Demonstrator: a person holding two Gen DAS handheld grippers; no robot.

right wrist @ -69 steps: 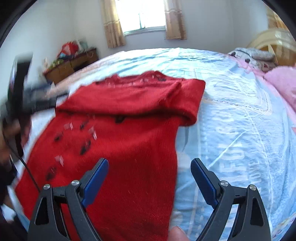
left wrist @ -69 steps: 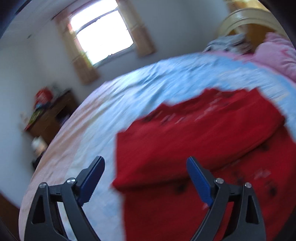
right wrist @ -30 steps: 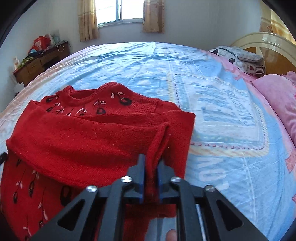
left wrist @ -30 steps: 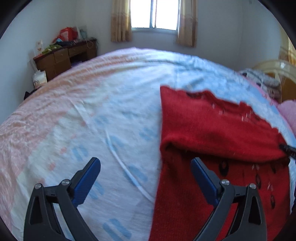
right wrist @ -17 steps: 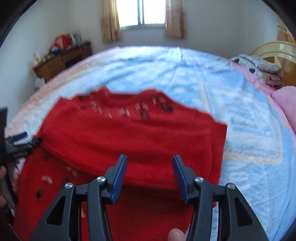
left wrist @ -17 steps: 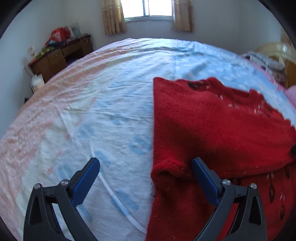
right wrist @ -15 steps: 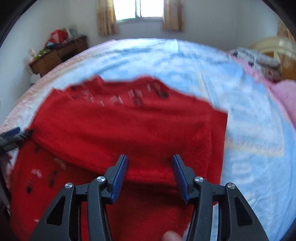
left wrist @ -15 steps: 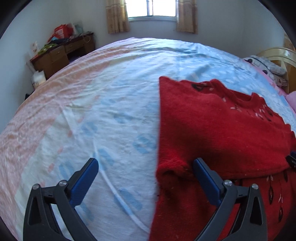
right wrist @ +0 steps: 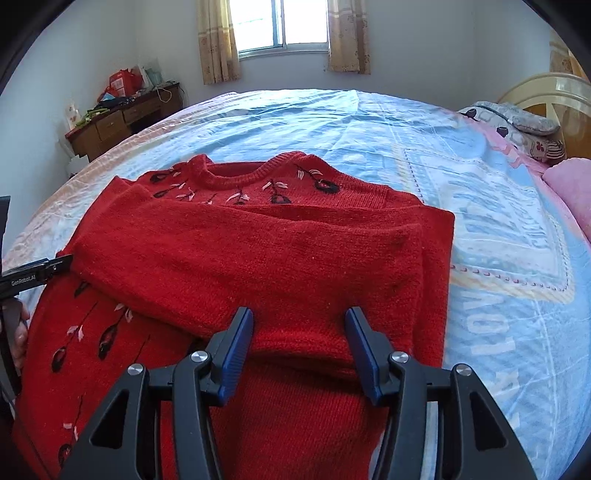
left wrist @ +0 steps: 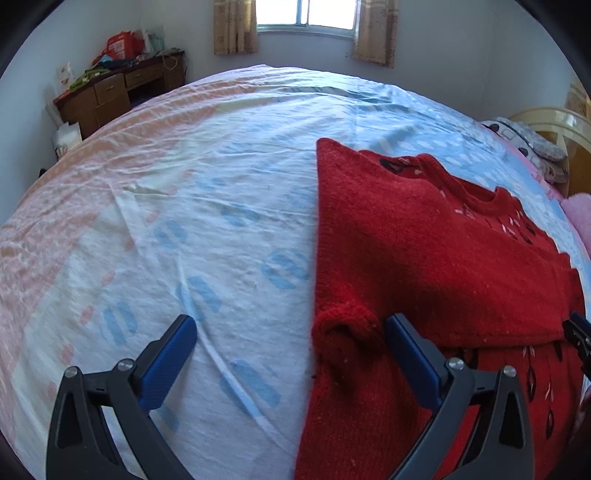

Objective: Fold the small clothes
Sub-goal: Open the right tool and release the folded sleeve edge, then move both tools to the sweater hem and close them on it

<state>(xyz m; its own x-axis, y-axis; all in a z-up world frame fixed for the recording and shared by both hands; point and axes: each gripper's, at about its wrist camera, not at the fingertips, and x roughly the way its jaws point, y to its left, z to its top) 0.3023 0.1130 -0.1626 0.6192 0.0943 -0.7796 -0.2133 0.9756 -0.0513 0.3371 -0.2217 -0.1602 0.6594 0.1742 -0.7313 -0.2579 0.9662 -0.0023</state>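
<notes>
A red sweater (right wrist: 280,258) lies flat on the bed (right wrist: 424,140), with its neck hole pointing to the window (right wrist: 282,22). Both sleeves are folded across the chest, one over the other. They make a thick red band from side to side. The bottom part with the little black flowers is not folded yet.

The right gripper (right wrist: 299,343) hangs just over the low edge of the folded sleeves. Its two blue fingers (right wrist: 236,354) are a bit apart and hold nothing. The sweater is under them, not between them. It looks like the sleeve has been set down here so that it lies flat.

The left gripper (left wrist: 291,354) is at the sweater's left side. Its fingers are wide apart and hold nothing. One blue finger (left wrist: 168,363) is over the sheet and the other is over the red wool. The bumpy end of a sleeve (left wrist: 345,328) sits between them, by the sweater's edge. I think this gripper is here to tidy that lump or to take hold of the side.

The sweater is tidy at the top, so the next job is likely to fold the bottom up. The wool is soft and thick, so the sleeves could slide out of place when it is lifted.

A brown desk (right wrist: 122,118) with things on it stands by the wall. A pink pillow (right wrist: 570,184) is at the far right.
</notes>
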